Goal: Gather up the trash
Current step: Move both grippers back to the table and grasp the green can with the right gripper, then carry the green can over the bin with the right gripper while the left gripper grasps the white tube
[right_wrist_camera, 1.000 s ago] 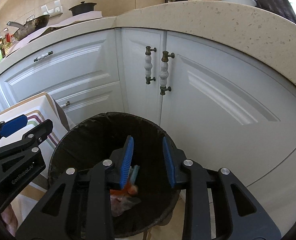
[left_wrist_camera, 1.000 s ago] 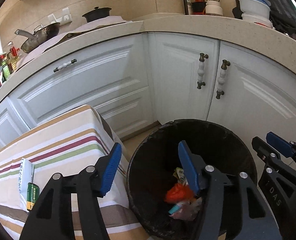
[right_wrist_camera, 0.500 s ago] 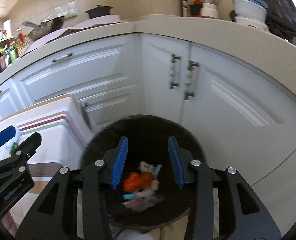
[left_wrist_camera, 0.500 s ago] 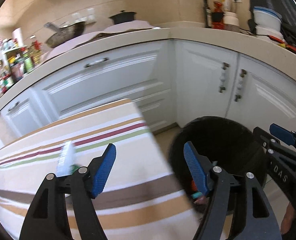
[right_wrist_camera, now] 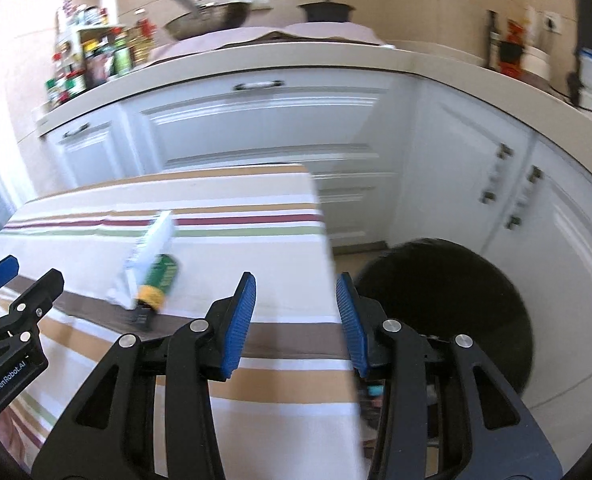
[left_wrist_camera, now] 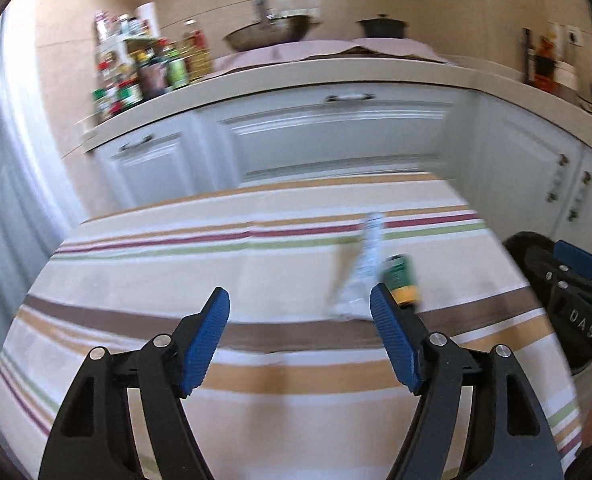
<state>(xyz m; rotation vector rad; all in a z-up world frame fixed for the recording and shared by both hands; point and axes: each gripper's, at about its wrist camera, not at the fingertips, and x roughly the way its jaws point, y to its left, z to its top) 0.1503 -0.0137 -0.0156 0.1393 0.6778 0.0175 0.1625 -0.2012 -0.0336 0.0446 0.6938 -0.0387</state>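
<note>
On the striped tablecloth (left_wrist_camera: 175, 264) lie a white flattened tube (left_wrist_camera: 366, 264) and, against it, a small green and yellow packet (left_wrist_camera: 402, 280). My left gripper (left_wrist_camera: 298, 292) hangs open above the cloth, and its right pad sits just in front of the two pieces. Nothing is between its jaws. In the right wrist view the tube (right_wrist_camera: 147, 252) and the packet (right_wrist_camera: 159, 280) lie to the left of my right gripper (right_wrist_camera: 296, 280). That gripper is open and holds nothing, over the table's right edge. The black-lined trash bin (right_wrist_camera: 448, 304) stands on the floor to the right of the table.
White cabinets (left_wrist_camera: 336, 136) under a pale worktop curve round behind the table and the bin. Spice bottles (left_wrist_camera: 143, 68), a wok (left_wrist_camera: 271, 36) and a black pot (left_wrist_camera: 382, 26) stand on the worktop. Some scraps (right_wrist_camera: 372, 390) show inside the bin.
Both views have swung left, from over the bin to over the striped table. The tube and packet now lie near the left gripper. Both grippers' jaws stand wider than before.
</note>
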